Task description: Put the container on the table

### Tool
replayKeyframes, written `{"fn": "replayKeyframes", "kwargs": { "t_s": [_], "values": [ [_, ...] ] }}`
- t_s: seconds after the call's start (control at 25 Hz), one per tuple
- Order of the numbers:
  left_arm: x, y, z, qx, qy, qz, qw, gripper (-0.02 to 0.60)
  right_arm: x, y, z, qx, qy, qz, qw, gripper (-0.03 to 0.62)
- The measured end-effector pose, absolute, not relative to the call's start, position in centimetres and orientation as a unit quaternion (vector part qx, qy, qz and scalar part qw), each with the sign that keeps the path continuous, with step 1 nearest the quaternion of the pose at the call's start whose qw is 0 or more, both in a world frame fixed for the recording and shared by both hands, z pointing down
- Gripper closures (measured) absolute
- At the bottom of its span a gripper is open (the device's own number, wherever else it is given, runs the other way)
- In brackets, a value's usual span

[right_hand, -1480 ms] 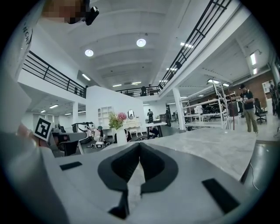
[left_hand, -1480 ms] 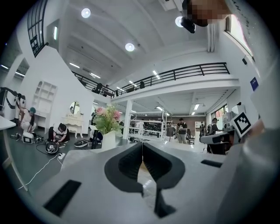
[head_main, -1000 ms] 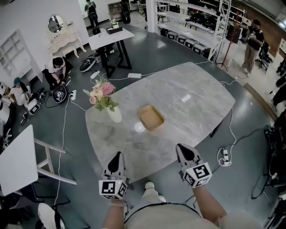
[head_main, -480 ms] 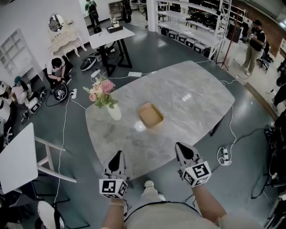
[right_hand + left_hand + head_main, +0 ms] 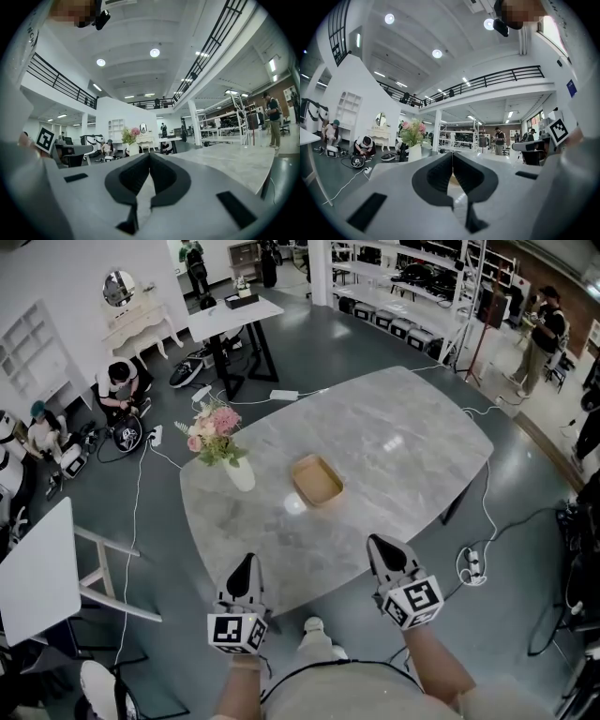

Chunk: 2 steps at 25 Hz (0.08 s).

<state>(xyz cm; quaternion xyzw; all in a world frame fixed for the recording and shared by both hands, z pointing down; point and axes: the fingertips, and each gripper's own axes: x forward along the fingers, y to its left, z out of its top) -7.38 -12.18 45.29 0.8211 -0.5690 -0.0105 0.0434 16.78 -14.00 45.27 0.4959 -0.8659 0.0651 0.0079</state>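
Container [image 5: 318, 484] sits flat mid tabletop [image 5: 403, 442], near the flower vase [image 5: 240, 476], nothing touching it. Left gripper [image 5: 246, 568] & right gripper [image 5: 380, 549] hover at near edge, well apart from it, jaws pressed together, empty. Placing looks done; next prob. just back off.

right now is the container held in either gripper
No: the container lies on the table, well beyond the left gripper and right gripper, both shut and empty.
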Motion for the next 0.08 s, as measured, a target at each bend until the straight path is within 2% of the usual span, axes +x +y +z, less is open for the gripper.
{"fn": "replayKeyframes", "kwargs": {
  "t_s": [0.08],
  "values": [
    [-7.48,-12.25,45.30,0.821,-0.570,-0.011,0.043,0.575,16.82,-14.10,45.22,0.497,-0.865,0.063,0.006,0.588]
  ]
}}
